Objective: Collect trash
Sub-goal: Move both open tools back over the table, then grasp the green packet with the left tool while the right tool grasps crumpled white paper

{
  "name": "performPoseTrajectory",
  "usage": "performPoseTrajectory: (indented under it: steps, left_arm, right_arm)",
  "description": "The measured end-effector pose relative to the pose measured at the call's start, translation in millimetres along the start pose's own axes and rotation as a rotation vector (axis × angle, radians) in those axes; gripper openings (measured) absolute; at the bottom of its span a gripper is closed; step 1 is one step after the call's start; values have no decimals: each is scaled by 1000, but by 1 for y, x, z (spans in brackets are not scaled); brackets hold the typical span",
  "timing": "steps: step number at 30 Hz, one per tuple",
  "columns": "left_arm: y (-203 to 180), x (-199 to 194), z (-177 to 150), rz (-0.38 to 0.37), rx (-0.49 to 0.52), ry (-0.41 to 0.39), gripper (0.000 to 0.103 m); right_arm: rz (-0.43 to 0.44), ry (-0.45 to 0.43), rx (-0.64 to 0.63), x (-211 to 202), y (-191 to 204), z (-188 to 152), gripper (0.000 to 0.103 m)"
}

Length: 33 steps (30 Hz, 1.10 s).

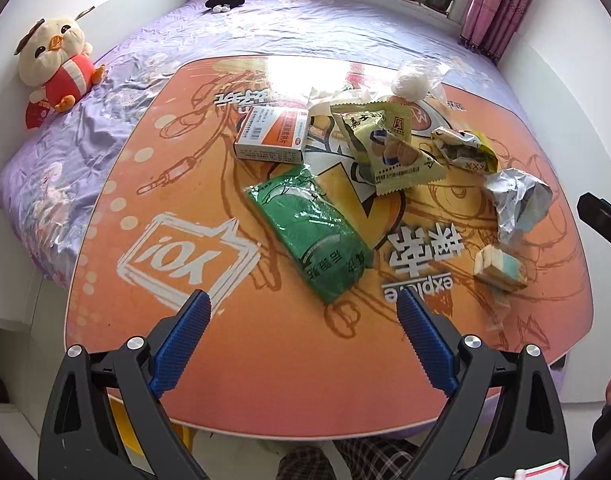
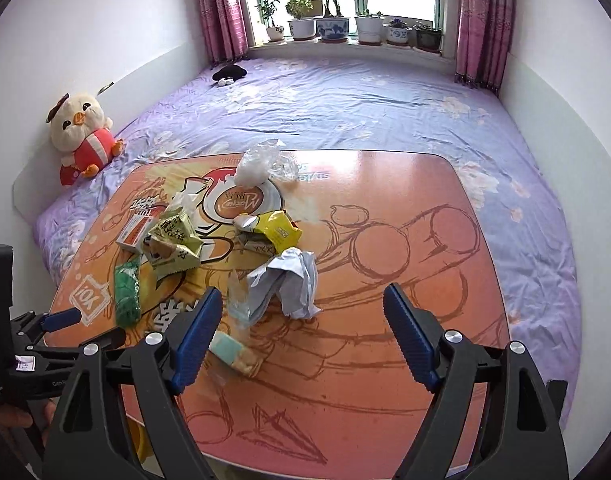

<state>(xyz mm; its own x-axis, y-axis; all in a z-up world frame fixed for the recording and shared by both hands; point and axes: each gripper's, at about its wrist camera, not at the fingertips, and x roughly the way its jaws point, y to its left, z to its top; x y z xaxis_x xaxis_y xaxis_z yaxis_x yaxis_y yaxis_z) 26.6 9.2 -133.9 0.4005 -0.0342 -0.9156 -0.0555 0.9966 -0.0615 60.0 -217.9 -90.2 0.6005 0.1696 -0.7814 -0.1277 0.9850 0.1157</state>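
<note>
Trash lies scattered on a low orange table: a green packet, a white and orange box, pale green snack wrappers, a yellow wrapper, crumpled grey paper, a small wrapped block and a clear bag with white stuff. My left gripper stands open just short of the green packet. My right gripper is open near the crumpled paper, with nothing between its fingers.
The table stands on a bed with a purple sheet. A plush chick sits by the left wall. Potted plants line the windowsill. A person's checked trouser leg shows below the table's near edge.
</note>
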Motion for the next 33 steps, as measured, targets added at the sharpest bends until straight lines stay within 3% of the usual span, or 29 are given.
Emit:
performPoseTrajectory:
  steps: [5,16,26,33]
  left_arm:
    - [-4,17,15,15,-23,18,92]
    - [-10,28,27,42,-33,-12,95]
    - [-12,31,25,110,-74,-45,98]
    - [-4,31,27,122,-81,-62,96]
  right_arm:
    - [-40,-10,15,23,-9,20,83]
    - [15,120,-81,74,2,9,83]
    - [74,153,-84,84,10,9,83]
    - [19,139,-129,90,9,4,79]
